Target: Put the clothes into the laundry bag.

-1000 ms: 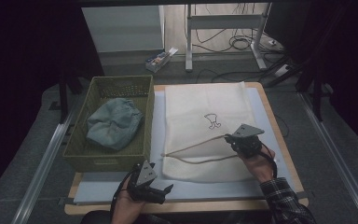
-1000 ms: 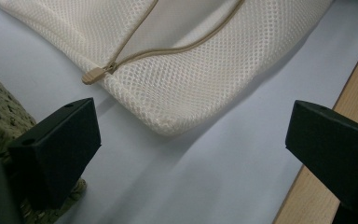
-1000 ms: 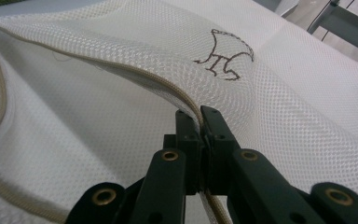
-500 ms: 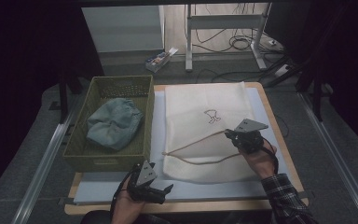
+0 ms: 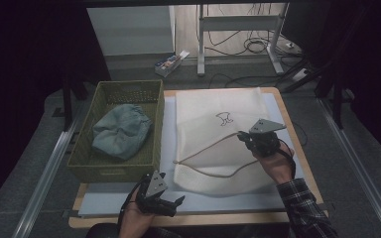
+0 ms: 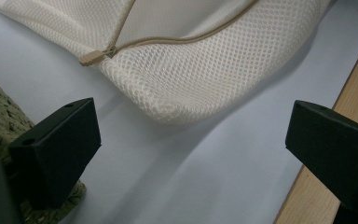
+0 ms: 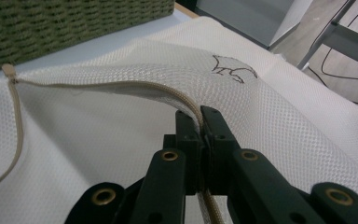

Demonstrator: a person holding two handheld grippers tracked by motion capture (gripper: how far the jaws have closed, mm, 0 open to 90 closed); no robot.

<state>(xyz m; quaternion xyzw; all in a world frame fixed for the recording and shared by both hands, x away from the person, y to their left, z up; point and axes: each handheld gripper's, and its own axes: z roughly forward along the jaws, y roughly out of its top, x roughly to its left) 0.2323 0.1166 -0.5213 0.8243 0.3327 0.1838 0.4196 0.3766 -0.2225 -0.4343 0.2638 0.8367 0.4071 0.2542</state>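
Observation:
A cream mesh laundry bag point(image 5: 218, 124) with a tan zipper lies on the white mat, a small dark emblem point(image 5: 223, 119) on its upper layer. My right gripper point(image 5: 245, 139) is shut on the bag's upper zipper edge point(image 7: 186, 100) and holds that layer lifted, so the bag's mouth gapes. The zipper pull point(image 7: 8, 71) point(image 6: 93, 57) sits at the opening's far end, near the basket. My left gripper point(image 5: 171, 201) rests open near the table's front edge, its jaws apart in front of the bag's rounded corner point(image 6: 168, 105) with nothing between them.
A green woven basket point(image 5: 87, 161) stands left of the bag with a crumpled blue-grey cloth point(image 5: 121, 136) in it. The wooden table edge point(image 6: 321, 200) runs close to my left gripper. Beyond the table are a metal stand point(image 5: 238, 29), cables and a small box point(image 5: 171, 62) on the floor.
My right gripper has risen a little with the zipper edge, opening the bag's mouth wider. The left gripper has stayed where it was.

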